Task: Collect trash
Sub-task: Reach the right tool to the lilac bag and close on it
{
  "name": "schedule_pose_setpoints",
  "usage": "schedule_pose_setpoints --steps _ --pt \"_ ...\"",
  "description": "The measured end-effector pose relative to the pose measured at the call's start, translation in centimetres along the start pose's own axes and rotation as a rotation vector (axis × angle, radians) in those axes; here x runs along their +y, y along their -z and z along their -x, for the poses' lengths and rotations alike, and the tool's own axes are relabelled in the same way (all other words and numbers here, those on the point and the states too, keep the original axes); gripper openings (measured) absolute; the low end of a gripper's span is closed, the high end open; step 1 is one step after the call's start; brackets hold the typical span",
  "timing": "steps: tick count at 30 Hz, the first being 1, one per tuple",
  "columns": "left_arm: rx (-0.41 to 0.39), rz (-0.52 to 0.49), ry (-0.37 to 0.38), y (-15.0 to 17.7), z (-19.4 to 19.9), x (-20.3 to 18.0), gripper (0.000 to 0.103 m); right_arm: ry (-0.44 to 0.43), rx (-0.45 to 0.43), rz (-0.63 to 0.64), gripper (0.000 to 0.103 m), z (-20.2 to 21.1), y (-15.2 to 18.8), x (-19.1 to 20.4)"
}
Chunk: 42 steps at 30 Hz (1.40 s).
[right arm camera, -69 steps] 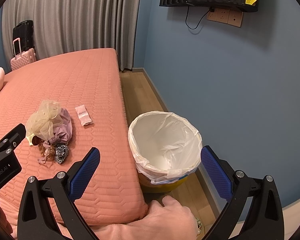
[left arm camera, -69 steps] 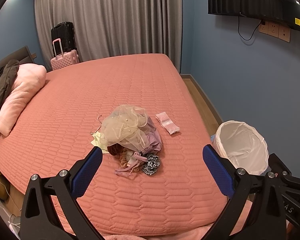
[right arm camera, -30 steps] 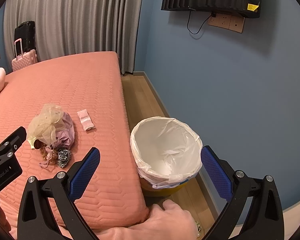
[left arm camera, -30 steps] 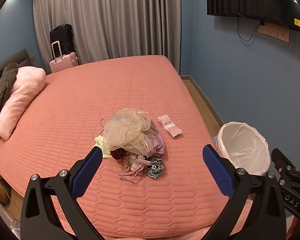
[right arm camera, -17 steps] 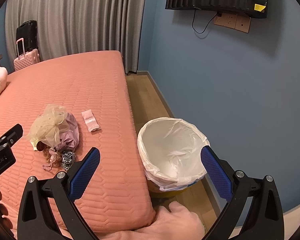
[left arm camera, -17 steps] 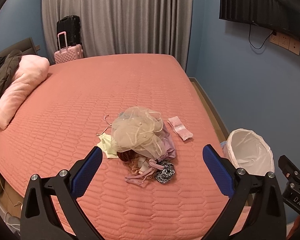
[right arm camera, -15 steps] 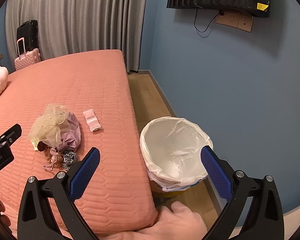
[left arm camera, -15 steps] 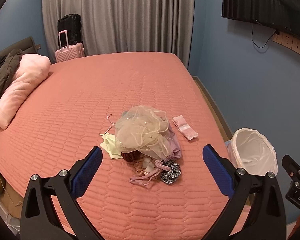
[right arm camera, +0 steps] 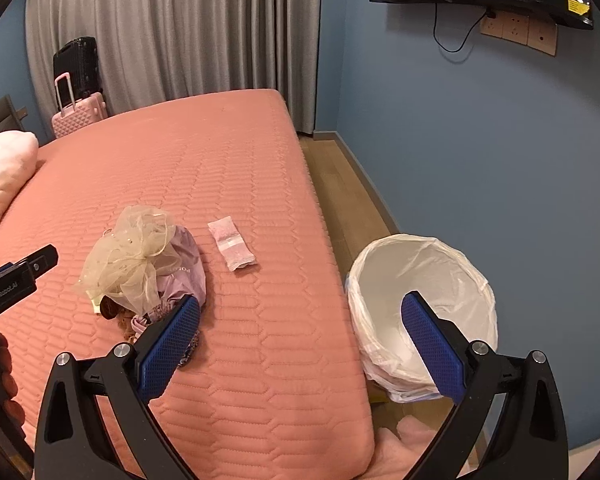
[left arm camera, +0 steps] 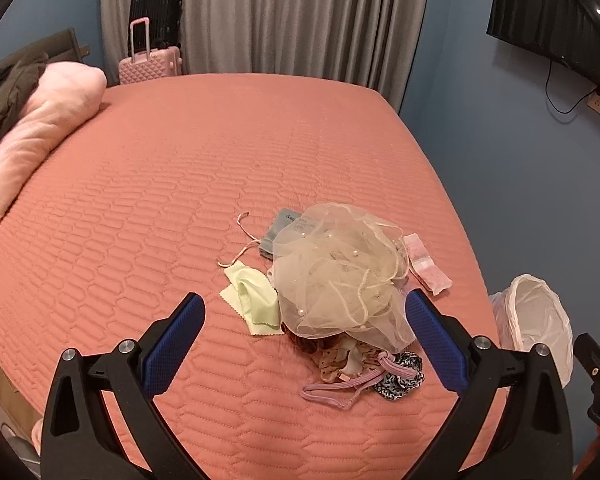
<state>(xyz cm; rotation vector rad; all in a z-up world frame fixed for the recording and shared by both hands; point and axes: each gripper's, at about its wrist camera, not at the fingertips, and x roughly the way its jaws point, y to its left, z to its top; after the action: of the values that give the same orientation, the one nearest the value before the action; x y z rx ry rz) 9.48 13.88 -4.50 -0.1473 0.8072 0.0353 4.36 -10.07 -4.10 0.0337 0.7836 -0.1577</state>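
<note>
Left gripper and right gripper: both spread wide, holding nothing. Heaped trash under cream tulle netting lies near the right edge of the salmon quilted bed; a white-lined round bin stands on the floor strip beside that edge. Partial lettering "GenRobot.AI" shows on the left gripper body.

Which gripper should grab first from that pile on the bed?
Left, probably. The left gripper is open and faces the pile head-on, with the pile between its fingers' lines. The right gripper, also open, points between the bed and the lined bin, with the pile off to its left.
</note>
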Motion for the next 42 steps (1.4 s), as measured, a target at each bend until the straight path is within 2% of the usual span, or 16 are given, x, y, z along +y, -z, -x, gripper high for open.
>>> schedule_pose_setpoints --steps 7,10,13,15,16,18,20,25,30,39,42 --pt "0.083 0.053 0.099 -0.6 -4.0 0.1 0.096 -0.032 0.029 0.022 0.097 -3.3 -0.4 3.1" --pt "0.117 0.065 0.133 -0.7 -5.4 -0.1 0.087 -0.044 0.042 0.04 0.097 -4.5 -0.4 4.4" --pt "0.146 0.061 0.163 -0.8 -6.5 -0.4 0.068 -0.056 0.057 0.063 0.097 -5.6 -0.2 5.6" --pt "0.163 0.042 0.185 -0.9 -7.2 -0.6 0.047 -0.065 0.064 0.075 0.097 -6.2 -0.1 6.4" --pt "0.17 0.037 0.199 -0.9 -7.4 -0.5 0.04 -0.069 0.069 0.081 0.097 -6.6 0.0 6.8" --pt "0.187 0.038 0.234 -1.0 -7.7 -0.4 0.011 -0.076 0.082 0.091 0.095 -7.2 0.1 7.4" --pt "0.185 0.038 0.254 -1.3 -7.5 0.0 0.004 -0.089 0.092 0.093 0.094 -7.6 0.3 7.9" --pt "0.123 0.034 0.255 -2.6 -5.4 1.7 0.002 -0.102 0.116 0.101 0.089 -8.2 0.8 8.9" --pt "0.056 0.052 0.223 -4.3 -3.3 3.9 0.001 -0.127 0.124 0.112 0.086 -8.4 0.7 10.0" --pt "-0.051 0.104 0.14 -5.8 -0.5 7.9 0.001 -0.213 0.159 0.156 0.073 -9.7 0.0 13.3" --pt "-0.055 0.109 0.134 -5.5 -0.4 8.3 0.001 -0.234 0.207 0.175 0.063 -11.3 0.6 14.4"
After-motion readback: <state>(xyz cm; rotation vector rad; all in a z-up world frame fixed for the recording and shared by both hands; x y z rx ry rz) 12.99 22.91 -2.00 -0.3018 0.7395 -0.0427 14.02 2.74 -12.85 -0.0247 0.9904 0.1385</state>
